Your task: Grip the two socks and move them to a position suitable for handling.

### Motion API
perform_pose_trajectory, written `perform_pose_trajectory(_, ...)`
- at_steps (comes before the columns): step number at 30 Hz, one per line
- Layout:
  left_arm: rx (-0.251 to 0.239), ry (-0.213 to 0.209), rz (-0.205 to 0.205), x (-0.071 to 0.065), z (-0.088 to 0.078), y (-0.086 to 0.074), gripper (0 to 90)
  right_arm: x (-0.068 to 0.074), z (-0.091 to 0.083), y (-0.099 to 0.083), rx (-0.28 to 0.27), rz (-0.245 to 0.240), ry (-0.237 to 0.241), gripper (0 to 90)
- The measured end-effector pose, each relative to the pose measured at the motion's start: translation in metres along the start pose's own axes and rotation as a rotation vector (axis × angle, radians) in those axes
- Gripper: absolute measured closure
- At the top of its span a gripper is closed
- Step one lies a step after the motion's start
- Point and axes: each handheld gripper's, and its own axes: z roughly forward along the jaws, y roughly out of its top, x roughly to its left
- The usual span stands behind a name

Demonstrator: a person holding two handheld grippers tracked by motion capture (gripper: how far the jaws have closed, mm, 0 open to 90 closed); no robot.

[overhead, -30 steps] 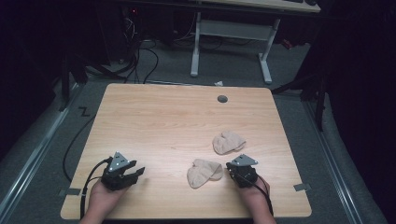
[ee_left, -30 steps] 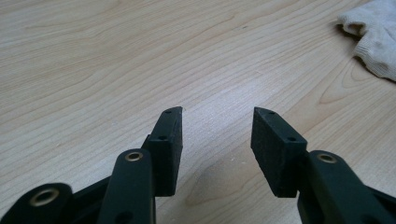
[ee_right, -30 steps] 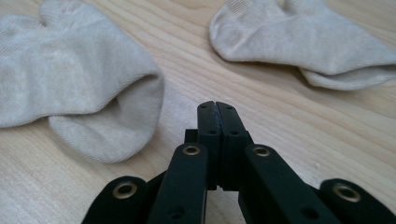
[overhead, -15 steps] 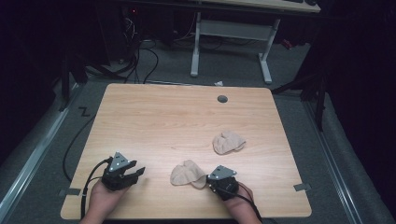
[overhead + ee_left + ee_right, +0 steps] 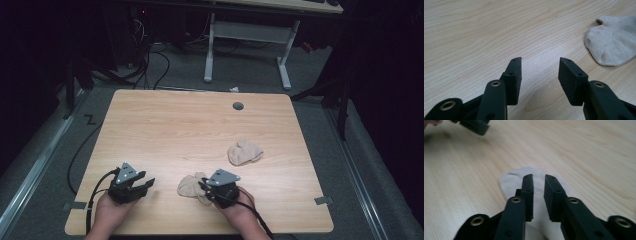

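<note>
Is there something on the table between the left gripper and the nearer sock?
Nothing visible. Between the left gripper and the nearer sock lies bare table. The right gripper is at the sock's far side, its jaws just opening over it.

No text, label, brand, number or sign can be read anywhere on the desk (image 5: 165, 130) or its things.

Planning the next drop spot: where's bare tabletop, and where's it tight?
Free: the whole far half of the table up to the grommet, the left side beyond the left gripper, and the right edge past the far sock. Tight: the near edge, where the near sock lies under the right gripper, jaws just parted.
</note>
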Motion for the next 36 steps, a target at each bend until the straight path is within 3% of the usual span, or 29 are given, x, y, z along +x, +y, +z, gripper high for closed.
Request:
perform_pose_trajectory(2, 0.002, 0.000, -0.003, 0.002, -0.001, -0.001, 53.9, 0.015, 0.025, 0.009, 0.050, -0.039, 0.040, 64.5)
perform_pose_trajectory(4, -0.002, 0.001, -0.007, 0.003, -0.001, -0.001, 53.9, 0.022, 0.035, 0.012, 0.072, -0.055, 0.048, 60.2)
perform_pose_trajectory(9, -0.004, 0.003, -0.011, 0.005, -0.004, -0.001, 54.0, 0.029, 0.053, 0.011, 0.132, -0.097, 0.040, 59.8)
perform_pose_trajectory(10, -0.006, 0.005, -0.011, 0.004, -0.004, -0.001, 54.0, 0.030, 0.056, 0.009, 0.149, -0.107, 0.037, 61.5)
perform_pose_trajectory(11, -0.009, 0.004, -0.011, 0.004, -0.004, -0.001, 54.0, 0.030, 0.057, 0.007, 0.150, -0.101, 0.041, 70.3)
perform_pose_trajectory(12, -0.009, 0.004, -0.011, 0.004, -0.004, -0.001, 54.0, 0.030, 0.057, 0.007, 0.150, -0.101, 0.041, 70.3)
perform_pose_trajectory(14, -0.006, 0.003, -0.011, 0.004, -0.004, -0.001, 54.0, 0.030, 0.056, 0.006, 0.147, -0.121, 0.029, 85.5)
perform_pose_trajectory(17, -0.009, 0.002, -0.008, 0.003, -0.004, 0.000, 54.0, 0.030, 0.053, 0.006, 0.127, -0.118, 0.020, 89.9)
perform_pose_trajectory(18, -0.010, 0.003, -0.006, 0.003, -0.004, 0.000, 54.0, 0.026, 0.043, 0.010, 0.078, -0.093, 0.005, 90.0)
perform_pose_trajectory(19, -0.011, 0.001, -0.006, 0.003, -0.004, 0.000, 54.0, 0.026, 0.043, 0.010, 0.078, -0.093, 0.005, 90.0)
perform_pose_trajectory(20, -0.008, 0.000, -0.010, 0.002, -0.003, 0.000, 54.0, 0.020, 0.033, 0.013, 0.035, -0.063, -0.005, 90.0)
perform_pose_trajectory(23, 0.000, -0.001, -0.005, 0.002, -0.002, 0.000, 54.0, 0.016, 0.027, 0.014, 0.018, -0.045, -0.006, 89.8)
perform_pose_trajectory(24, 0.003, 0.001, 0.000, 0.001, -0.001, 0.000, 54.0, 0.016, 0.028, 0.012, 0.040, -0.049, 0.014, 79.5)
perform_pose_trajectory(25, 0.003, 0.001, 0.000, 0.001, -0.001, 0.000, 54.0, 0.016, 0.028, 0.012, 0.040, -0.049, 0.014, 79.5)
perform_pose_trajectory(28, -0.003, -0.001, -0.004, 0.000, -0.001, 0.000, 54.0, 0.023, 0.043, 0.006, 0.084, -0.066, 0.007, 61.0)
perform_pose_trajectory(31, -0.001, -0.002, -0.002, 0.000, -0.002, 0.000, 54.0, 0.023, 0.055, 0.003, 0.135, -0.049, -0.005, 55.2)
perform_pose_trajectory(32, 0.001, -0.002, 0.002, 0.001, -0.002, 0.000, 54.0, 0.020, 0.057, 0.002, 0.132, -0.021, 0.015, 62.7)
perform_pose_trajectory(33, 0.002, -0.003, 0.004, 0.001, -0.002, 0.000, 54.0, 0.020, 0.057, 0.002, 0.132, -0.021, 0.015, 62.7)
perform_pose_trajectory(36, 0.002, -0.006, -0.003, 0.001, -0.001, 0.000, 54.0, 0.019, 0.056, 0.000, 0.126, -0.052, -0.018, 84.5)
